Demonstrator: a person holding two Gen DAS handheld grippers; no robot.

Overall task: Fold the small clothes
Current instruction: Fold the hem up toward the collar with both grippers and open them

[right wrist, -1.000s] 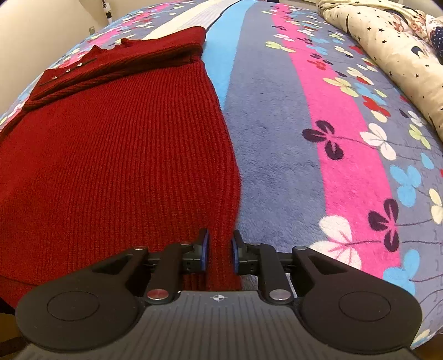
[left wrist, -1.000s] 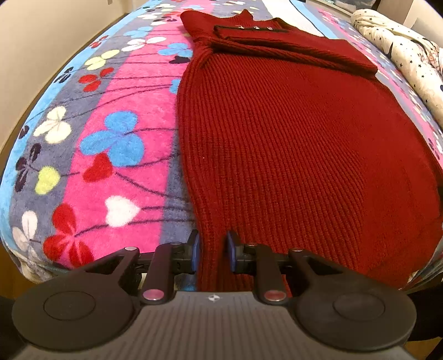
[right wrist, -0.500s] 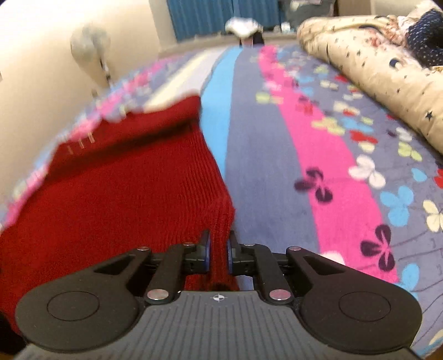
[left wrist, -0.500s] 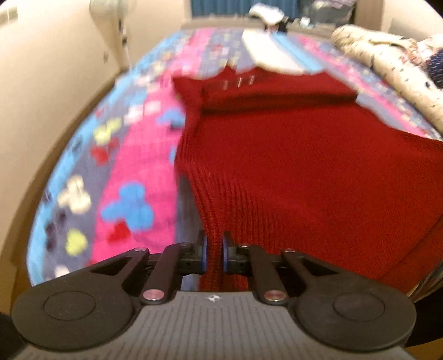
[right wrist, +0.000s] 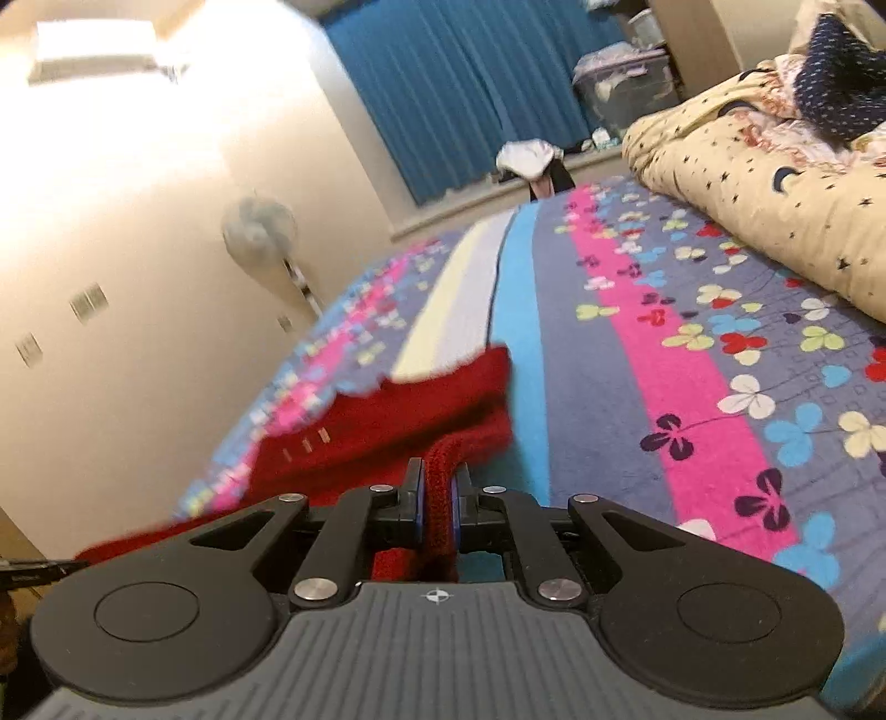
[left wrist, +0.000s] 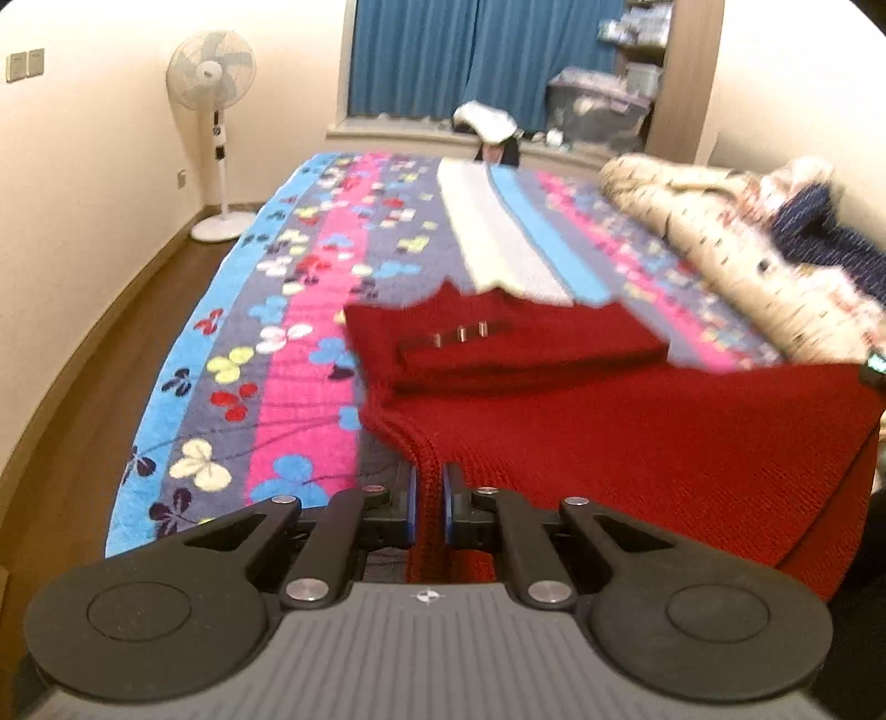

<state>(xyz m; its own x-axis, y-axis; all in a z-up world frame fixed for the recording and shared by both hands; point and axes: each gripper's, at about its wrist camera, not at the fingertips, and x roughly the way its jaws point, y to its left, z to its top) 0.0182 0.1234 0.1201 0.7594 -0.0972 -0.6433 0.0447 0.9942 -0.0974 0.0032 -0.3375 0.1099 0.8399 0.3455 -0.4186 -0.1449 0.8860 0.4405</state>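
Observation:
A red knitted sweater (left wrist: 637, 443) lies on the flowered bed blanket (left wrist: 288, 399), its sleeves folded across the chest and three metal buttons (left wrist: 459, 335) showing. My left gripper (left wrist: 427, 487) is shut on the hem's left corner, which is lifted off the bed. In the right wrist view the sweater (right wrist: 398, 421) rises from the blanket toward my right gripper (right wrist: 437, 490). Its jaws are closing tight, with the hem's right corner pressed between the pads. The hem hangs stretched between both grippers; its middle is out of view.
A cream star-print quilt (left wrist: 720, 249) with dark clothes on top is heaped along the bed's right side (right wrist: 775, 183). A standing fan (left wrist: 213, 72) is by the left wall, on wooden floor (left wrist: 83, 387). Blue curtains (left wrist: 443, 50) and storage boxes stand beyond the bed.
Both grippers closed on the hem corners and rose, lifting the sweater's lower edge off the bed. The views now tilt up and show the room; the right view has rolled.

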